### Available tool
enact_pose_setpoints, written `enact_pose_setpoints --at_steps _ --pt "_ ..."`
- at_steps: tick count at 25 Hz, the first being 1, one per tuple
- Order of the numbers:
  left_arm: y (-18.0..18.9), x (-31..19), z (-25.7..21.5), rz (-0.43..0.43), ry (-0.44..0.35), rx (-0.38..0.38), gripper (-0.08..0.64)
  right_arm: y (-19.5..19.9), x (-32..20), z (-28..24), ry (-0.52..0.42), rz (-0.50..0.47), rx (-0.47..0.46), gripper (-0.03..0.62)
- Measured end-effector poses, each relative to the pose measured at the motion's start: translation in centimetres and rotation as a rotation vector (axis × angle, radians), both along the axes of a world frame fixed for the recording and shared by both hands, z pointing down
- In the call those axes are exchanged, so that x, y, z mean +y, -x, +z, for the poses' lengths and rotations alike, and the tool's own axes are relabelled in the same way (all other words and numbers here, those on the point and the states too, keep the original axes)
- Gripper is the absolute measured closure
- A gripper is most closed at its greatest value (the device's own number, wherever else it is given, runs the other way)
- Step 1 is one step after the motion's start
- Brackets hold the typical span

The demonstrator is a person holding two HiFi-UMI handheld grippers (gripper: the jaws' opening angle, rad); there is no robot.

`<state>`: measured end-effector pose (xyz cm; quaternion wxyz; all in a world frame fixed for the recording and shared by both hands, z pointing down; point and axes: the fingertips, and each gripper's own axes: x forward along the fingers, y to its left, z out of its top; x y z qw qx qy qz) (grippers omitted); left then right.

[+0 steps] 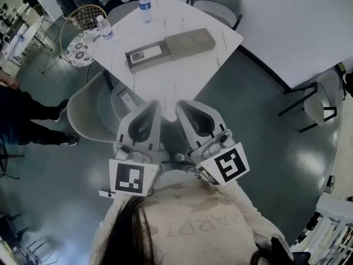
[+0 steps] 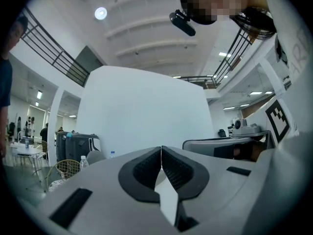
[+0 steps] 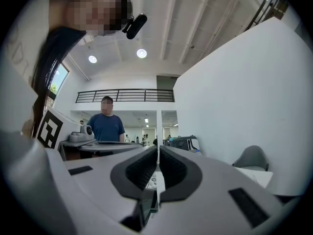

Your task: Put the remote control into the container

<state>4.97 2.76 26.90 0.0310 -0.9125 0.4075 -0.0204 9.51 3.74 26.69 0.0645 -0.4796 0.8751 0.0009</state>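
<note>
In the head view a long grey container [image 1: 190, 42] lies on the white marble table [image 1: 176, 79]. A pale remote control [image 1: 144, 54] rests in its left end. Both grippers hang below the table's near corner, close to the person's chest and apart from the container. My left gripper [image 1: 156, 106] is shut, and in the left gripper view its pads [image 2: 161, 151] meet with nothing between them. My right gripper [image 1: 180, 106] is beside it, also shut and empty [image 3: 158, 151]. Neither gripper view shows the remote or the container.
Two water bottles [image 1: 144, 7] [image 1: 104, 27] stand at the table's far left edge. A wire chair [image 1: 83, 18] and a grey chair [image 1: 96, 112] sit to the left. A second white table [image 1: 298, 26] is at the right. A person in blue [image 3: 106, 124] stands nearby.
</note>
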Motion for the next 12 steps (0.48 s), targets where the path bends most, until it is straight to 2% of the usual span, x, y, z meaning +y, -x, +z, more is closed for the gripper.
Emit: enact_pose_setpoints --at_steps 12 --pt "1.2 1.1 -0.7 0.024 0.004 0.013 0.546 1.5 0.7 -0.6 -0.006 0.026 -0.006 0.574"
